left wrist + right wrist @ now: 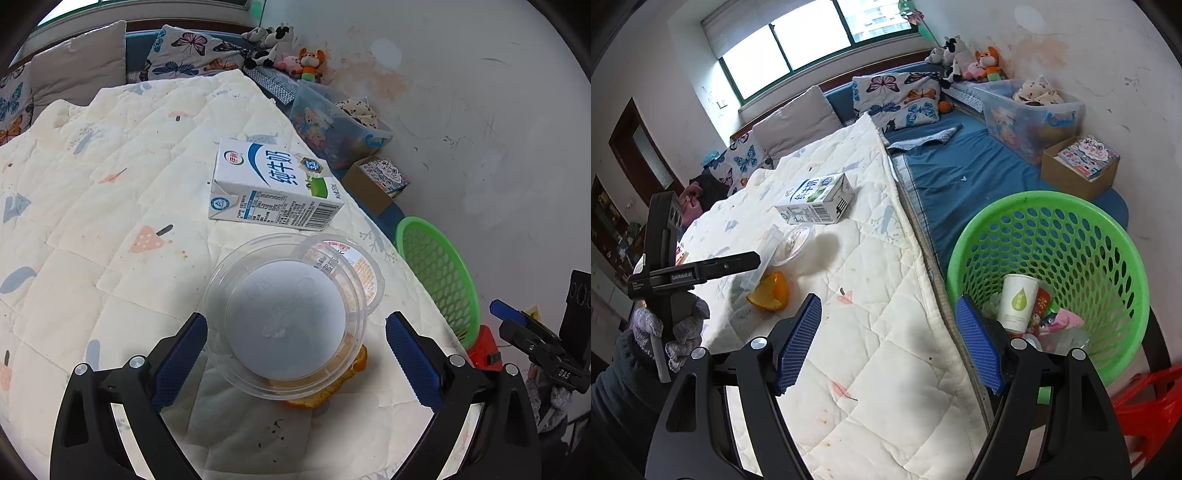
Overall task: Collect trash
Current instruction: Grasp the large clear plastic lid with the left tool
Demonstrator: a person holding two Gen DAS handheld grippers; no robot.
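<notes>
A clear round plastic tub [284, 317] lies on the white quilt [110, 221] between the fingers of my left gripper [297, 321]. The jaws stand wide and the right pad is well clear of the tub. A smaller cup with a printed lid [351, 269] leans against the tub, and orange peel [347, 384] lies under its near side. Beyond them lies a white and blue milk carton [273, 184]. My right gripper [888, 301] is open and holds nothing, over the quilt's edge beside the green basket [1108, 221]. The basket holds a paper cup [1017, 302] and wrappers.
A blue mattress [960, 173] shows past the quilt's edge. A clear toy bin [1030, 110] and a cardboard box [1078, 166] stand by the wall, with pillows and soft toys at the head. A red stool [1145, 402] sits beside the basket. A gloved hand [665, 332] holds the left gripper.
</notes>
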